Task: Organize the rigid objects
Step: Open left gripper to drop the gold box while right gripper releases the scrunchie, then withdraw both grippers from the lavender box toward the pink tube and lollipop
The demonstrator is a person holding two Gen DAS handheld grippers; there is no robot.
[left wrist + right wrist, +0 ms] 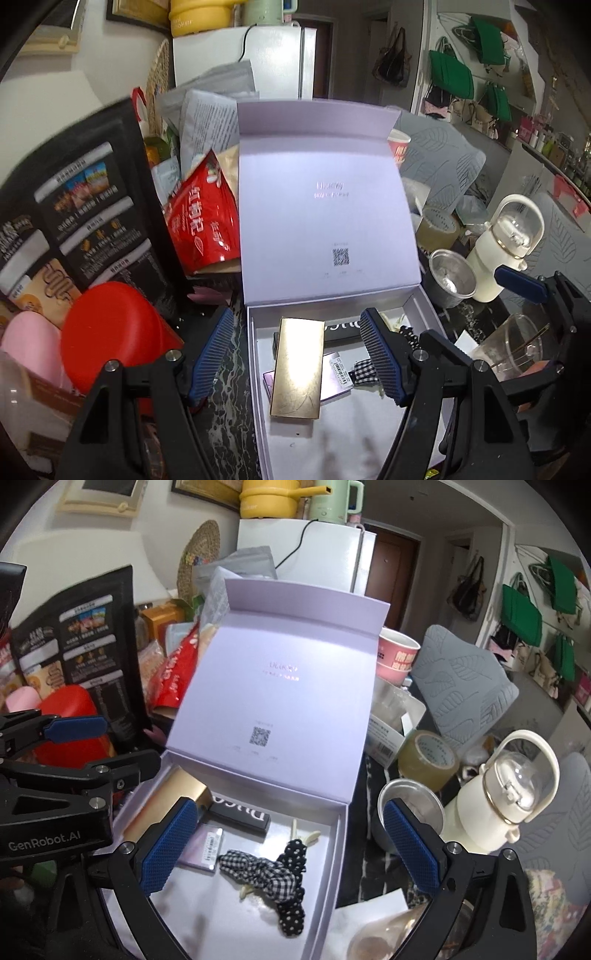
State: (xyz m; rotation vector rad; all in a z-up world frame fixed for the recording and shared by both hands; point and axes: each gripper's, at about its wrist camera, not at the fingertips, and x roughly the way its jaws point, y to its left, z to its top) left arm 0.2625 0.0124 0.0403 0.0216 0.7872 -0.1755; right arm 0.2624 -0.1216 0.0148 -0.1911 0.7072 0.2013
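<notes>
**Both grippers spread over the open lilac gift box**

At far left stands a glossy black snack pouch (85, 218), with a smooth red rounded container (110, 343) and a soft pink shape (29, 343) in front of it. Beside them leans a crinkled red foil bag (205, 218).

In the middle, the matte lilac cardboard box (258, 406) sits with its hinged lid (325, 206) propped upright, a QR code printed inside. The left gripper (299, 356) hovers above the tray, its ribbed blue pads (216, 354) wide apart and holding nothing. Between them lies a flat, brushed gold rectangular case (297, 369), resting on a black lettered bar (240, 814) and a small lilac card with a barcode (208, 847). Further right in the tray lie checked and polka-dot fabric hair ties (275, 878).

The right gripper (291, 849) is also open and empty, its left pad above the tray and its right pad (412, 845) outside the box wall.

Right of the box are a steel cup (410, 812), a roll of tan packing tape (426, 760) and a cream bottle with a loop handle and clear domed lid (495, 805).
</notes>
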